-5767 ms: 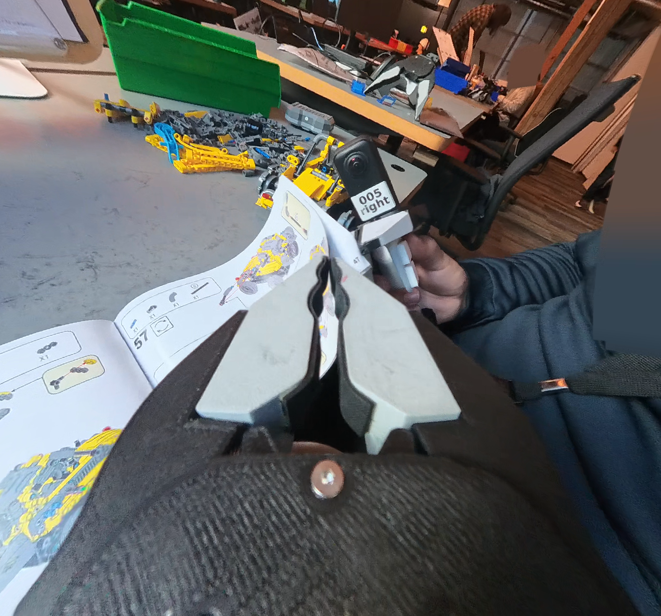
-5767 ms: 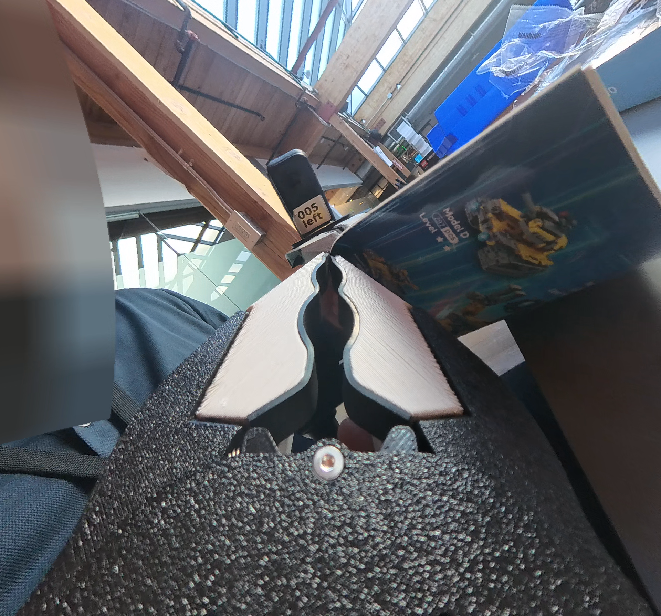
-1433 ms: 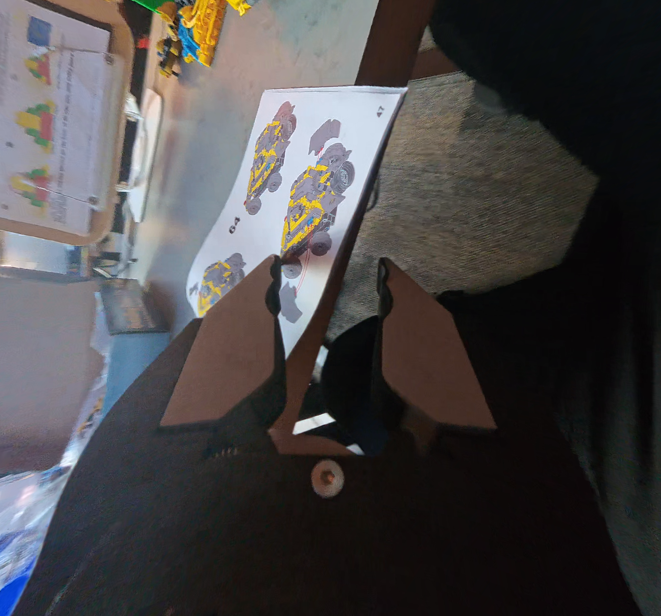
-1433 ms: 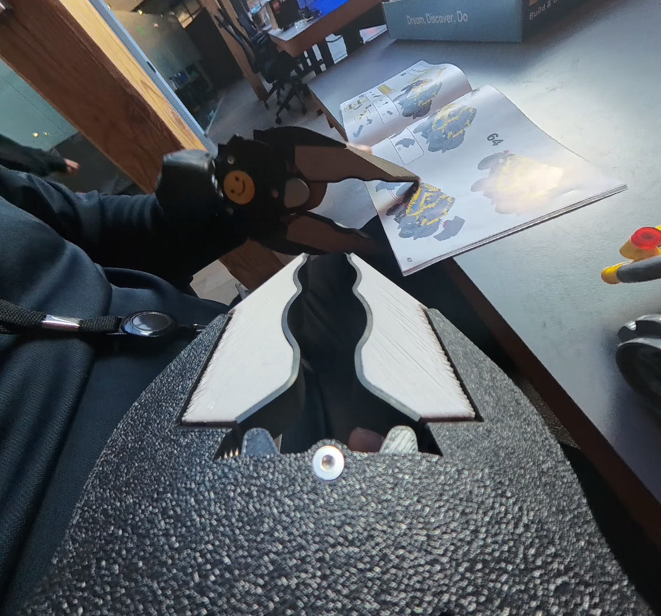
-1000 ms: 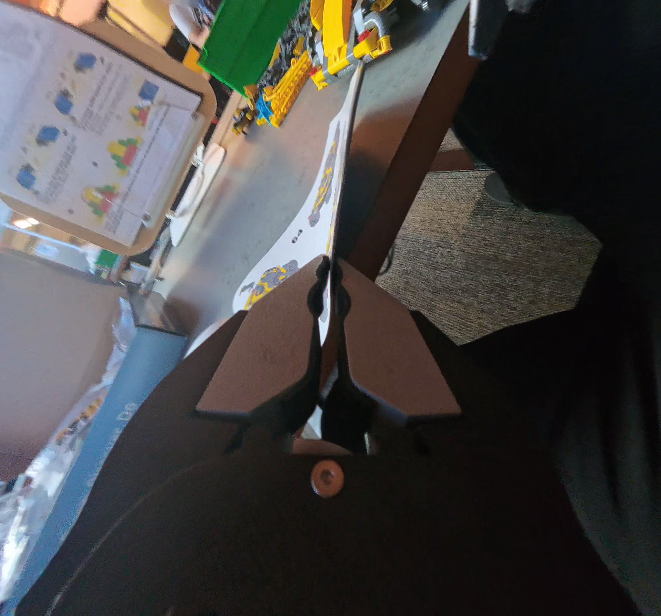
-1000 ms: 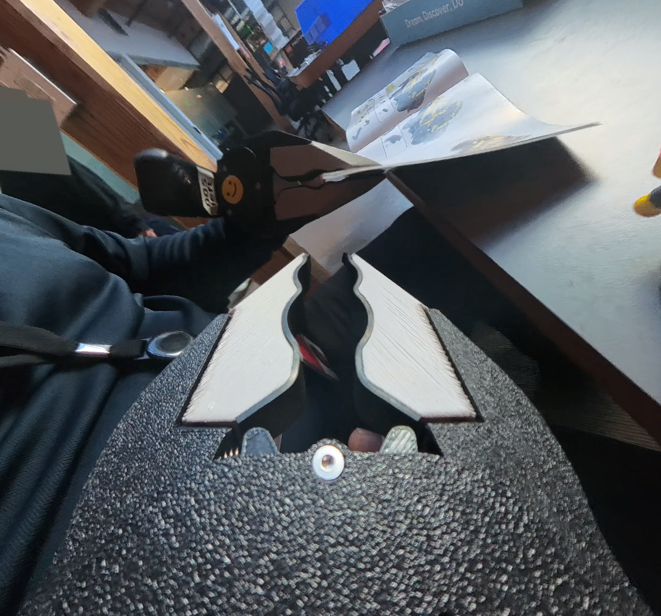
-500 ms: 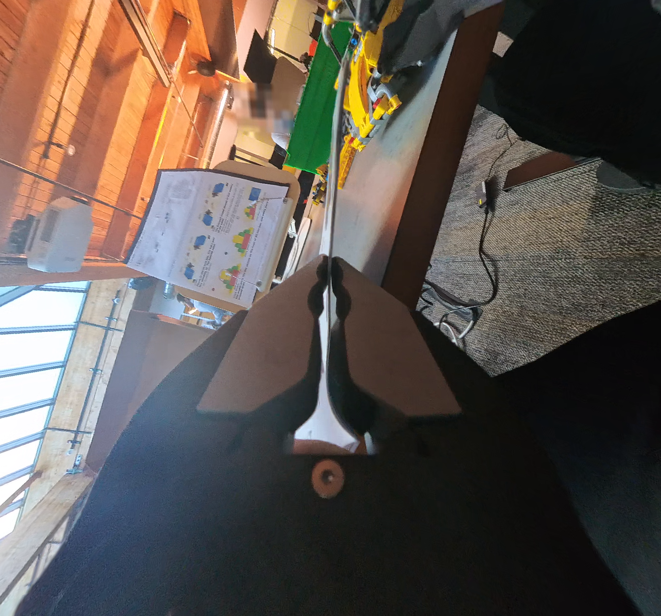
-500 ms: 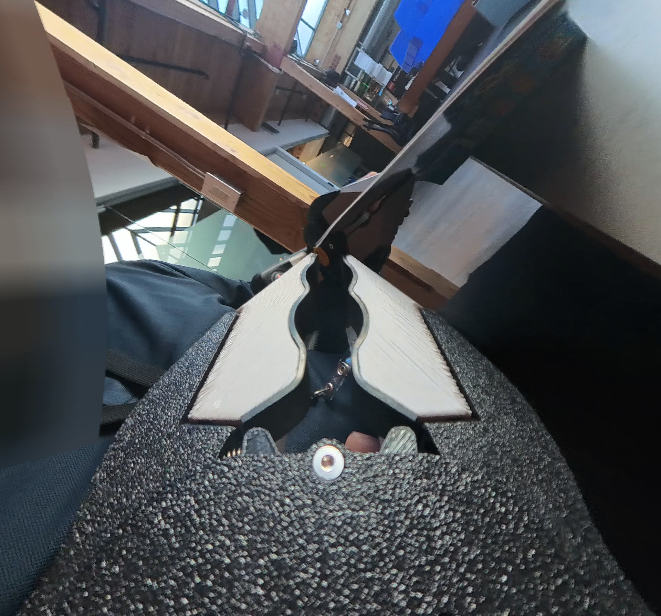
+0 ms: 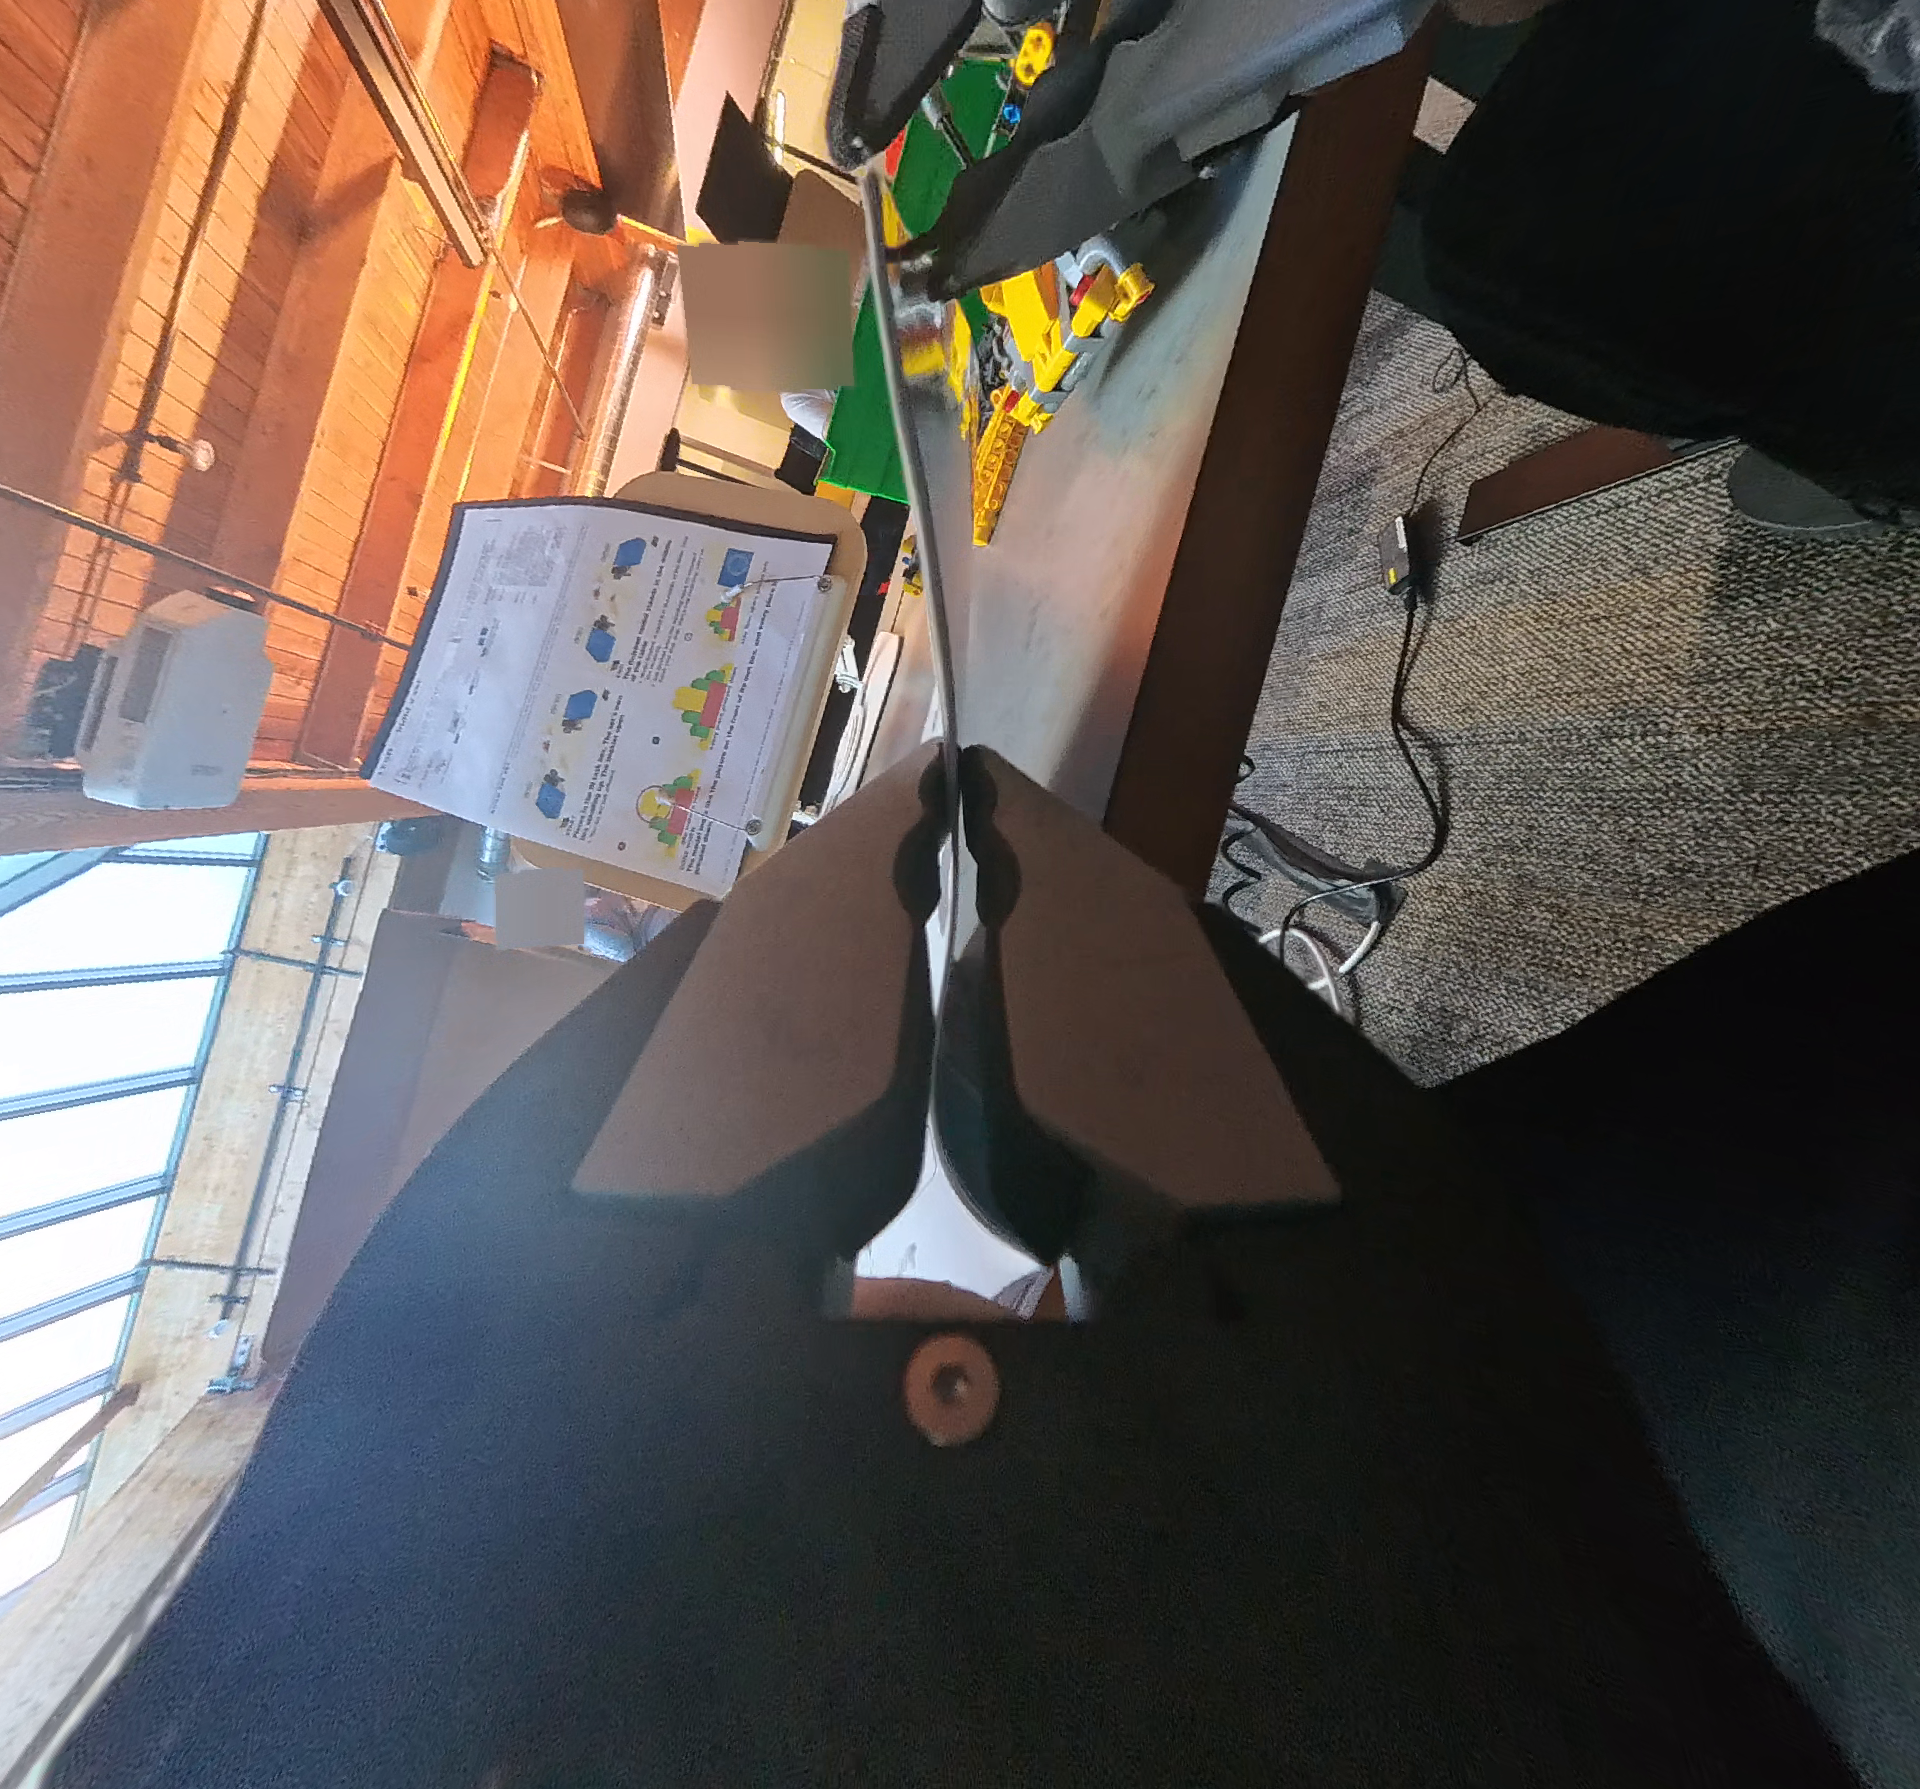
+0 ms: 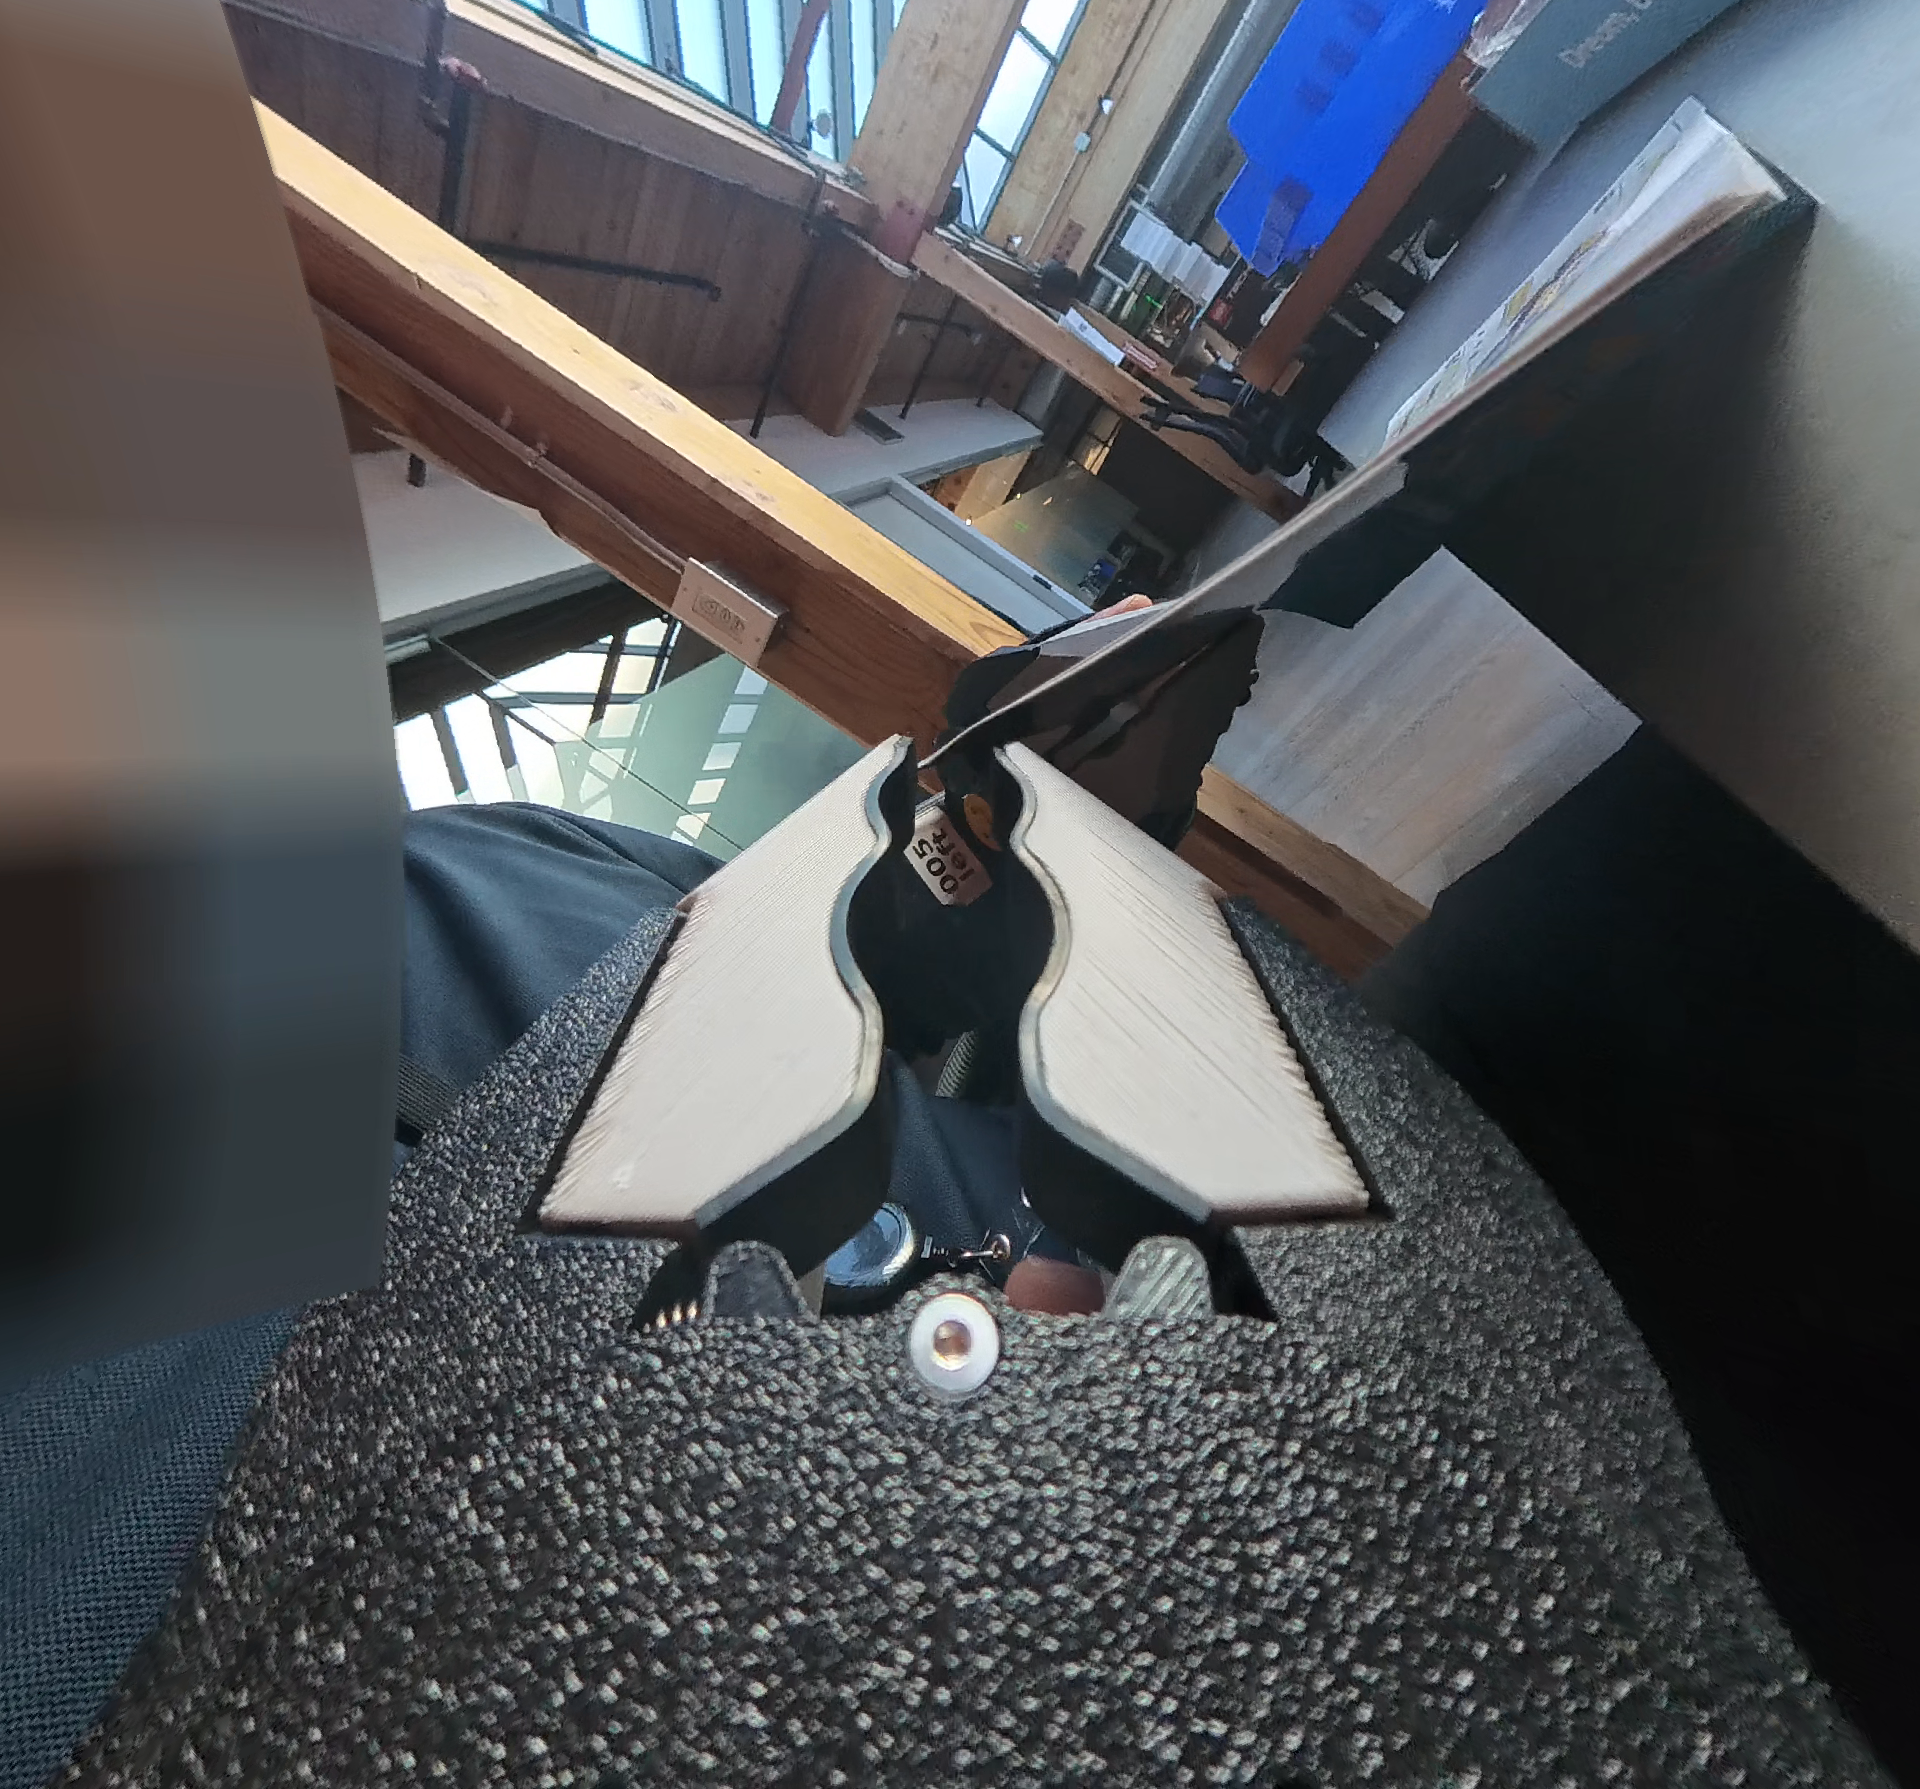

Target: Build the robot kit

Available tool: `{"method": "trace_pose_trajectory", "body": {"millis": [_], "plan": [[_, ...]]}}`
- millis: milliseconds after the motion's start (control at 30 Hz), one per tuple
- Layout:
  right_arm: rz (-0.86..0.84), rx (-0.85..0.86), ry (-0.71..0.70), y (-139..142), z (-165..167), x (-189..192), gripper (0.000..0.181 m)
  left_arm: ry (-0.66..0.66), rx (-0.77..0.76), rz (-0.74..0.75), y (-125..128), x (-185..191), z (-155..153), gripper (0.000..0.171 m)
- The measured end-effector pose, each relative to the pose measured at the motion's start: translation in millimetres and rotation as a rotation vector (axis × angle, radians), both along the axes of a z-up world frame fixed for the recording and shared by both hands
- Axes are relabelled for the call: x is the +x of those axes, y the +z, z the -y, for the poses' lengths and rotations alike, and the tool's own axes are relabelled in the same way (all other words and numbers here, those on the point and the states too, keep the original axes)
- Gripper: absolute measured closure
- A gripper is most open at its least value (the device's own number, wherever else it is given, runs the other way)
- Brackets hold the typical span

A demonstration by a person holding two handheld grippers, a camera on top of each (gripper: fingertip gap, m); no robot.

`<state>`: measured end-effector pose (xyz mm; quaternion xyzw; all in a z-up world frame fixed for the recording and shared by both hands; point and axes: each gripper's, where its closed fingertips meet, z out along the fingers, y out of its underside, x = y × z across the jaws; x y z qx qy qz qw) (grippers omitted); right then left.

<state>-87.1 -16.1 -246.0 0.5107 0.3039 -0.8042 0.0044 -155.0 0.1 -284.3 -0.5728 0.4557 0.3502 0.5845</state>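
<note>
My left gripper (image 9: 951,763) is shut on one page (image 9: 914,492) of an instruction booklet and holds it up off the grey table (image 9: 1049,617), so I see the page edge-on. My right gripper (image 9: 894,212) is at the page's far end, its jaws apart on either side of the edge. In the right wrist view my right gripper (image 10: 956,752) is open, with the page's corner (image 10: 940,752) at its tips. The left gripper (image 10: 1242,615) clamps the same page (image 10: 1299,524) just beyond. The rest of the booklet (image 10: 1590,253) lies at the table edge.
A yellow brick model (image 9: 1049,337) and loose parts lie on the table before a green bin (image 9: 873,409). A monitor with a taped sheet (image 9: 623,659) stands farther back. A grey-blue box (image 10: 1662,4) sits beyond the booklet. Cables (image 9: 1403,596) lie on the carpet. My right fingertips sit around 8 cm from my left ones.
My left gripper closed on the page and lifted it off the table. My right gripper swung up to the page's free corner, which now sits between its open jaws.
</note>
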Motion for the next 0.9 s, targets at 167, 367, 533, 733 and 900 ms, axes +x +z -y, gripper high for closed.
{"method": "trace_pose_trajectory", "body": {"millis": [167,367,533,733,900], "plan": [[-0.007,-0.026,0.027,3,1,-1,0.173,0.006,0.023,-0.047,2,0,0,0.171],[0.01,-0.056,0.047,1,3,-1,0.164,0.026,0.059,-0.099,7,-4,-1,0.171],[0.005,-0.09,0.043,5,2,0,0.18,0.037,0.081,-0.092,12,-6,0,0.171],[-0.003,-0.109,0.037,6,2,0,0.181,0.042,0.081,-0.084,12,-6,-1,0.171],[-0.032,-0.101,0.012,13,-1,-2,0.181,0.022,0.048,-0.036,8,-2,-1,0.171]]}}
